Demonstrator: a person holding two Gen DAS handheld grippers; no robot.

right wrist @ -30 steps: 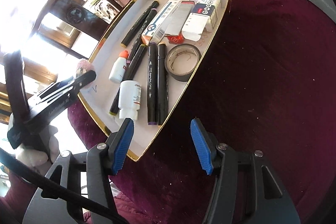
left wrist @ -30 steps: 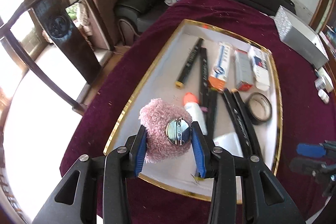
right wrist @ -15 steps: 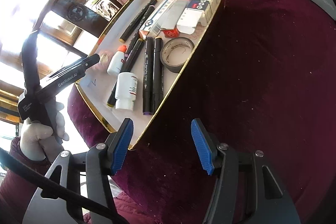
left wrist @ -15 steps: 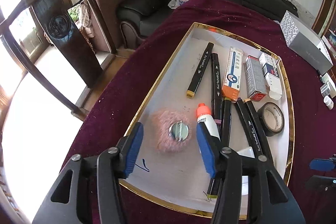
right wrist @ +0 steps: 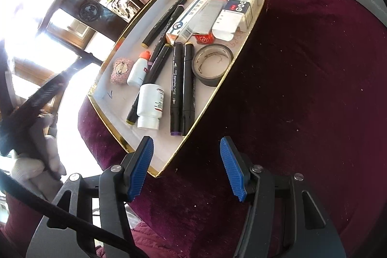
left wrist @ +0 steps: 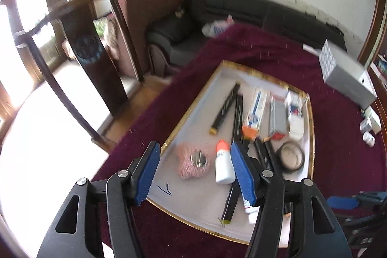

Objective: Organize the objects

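A pink fuzzy brooch point(left wrist: 192, 160) with a round metal pin back lies in the gold-rimmed white tray point(left wrist: 191, 110), next to a small white bottle with an orange cap point(left wrist: 223, 165). My left gripper point(left wrist: 196, 175) is open and empty, raised above and behind the brooch. The right wrist view shows the brooch point(right wrist: 120, 70) at the tray's point(right wrist: 135, 21) left edge. My right gripper point(right wrist: 186, 171) is open and empty, above the tray's near corner and the cloth.
The tray holds black markers point(right wrist: 181, 86), a white pill bottle point(right wrist: 150, 106), a tape roll point(right wrist: 211, 63) and small boxes point(right wrist: 232, 13). It sits on a maroon cloth point(right wrist: 302, 88). A grey box point(left wrist: 343, 71) stands far right. A wooden chair point(left wrist: 79, 40) and a sofa point(left wrist: 241, 13) lie beyond.
My left gripper opened and let go of the pink brooch, which now lies in the tray. The left gripper then pulled up and back. The right gripper stayed open.
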